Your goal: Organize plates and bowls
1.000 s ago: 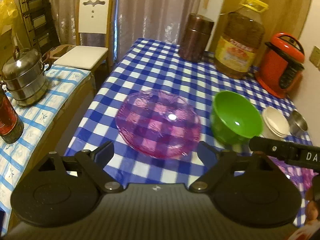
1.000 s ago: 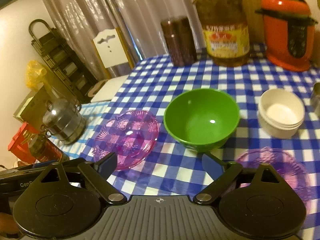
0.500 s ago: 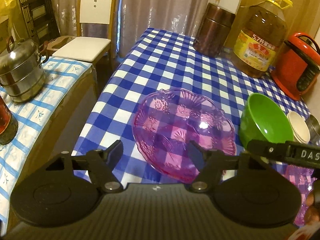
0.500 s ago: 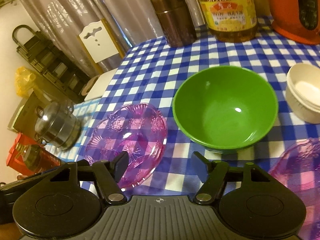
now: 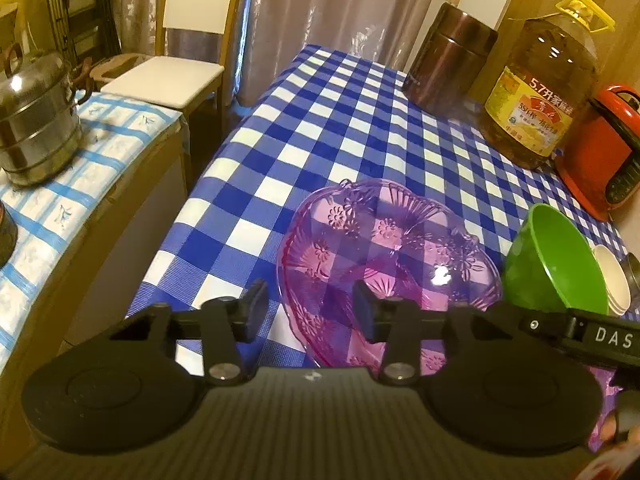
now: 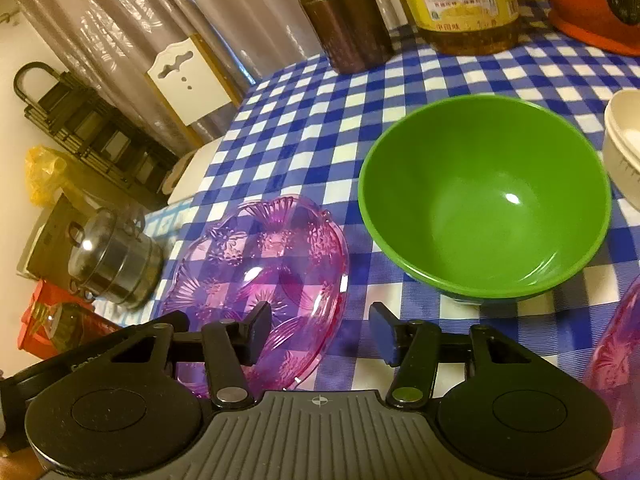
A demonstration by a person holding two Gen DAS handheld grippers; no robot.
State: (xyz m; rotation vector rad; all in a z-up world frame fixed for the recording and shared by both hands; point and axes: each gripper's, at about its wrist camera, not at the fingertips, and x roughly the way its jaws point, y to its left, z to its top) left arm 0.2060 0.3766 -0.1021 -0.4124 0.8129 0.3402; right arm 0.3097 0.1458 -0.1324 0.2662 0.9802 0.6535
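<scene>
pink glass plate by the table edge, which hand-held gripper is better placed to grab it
Left. The left hand-held gripper already straddles the rim of the pink glass plate, jaws closing but not yet pressing. The right hand-held gripper sits nearer the green bowl.

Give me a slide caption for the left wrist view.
Left gripper, jaws just narrowing, straddles the near rim of a pink glass plate beside a green bowl.

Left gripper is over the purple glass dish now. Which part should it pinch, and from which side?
Take the purple glass dish by its near rim, at the left edge nearest the left gripper, one finger inside and one outside. It lies flat on the checked tablecloth, and the rim is the only raised, thin part. The jaws, which have just been closing, already straddle that rim without pressing it.
</scene>
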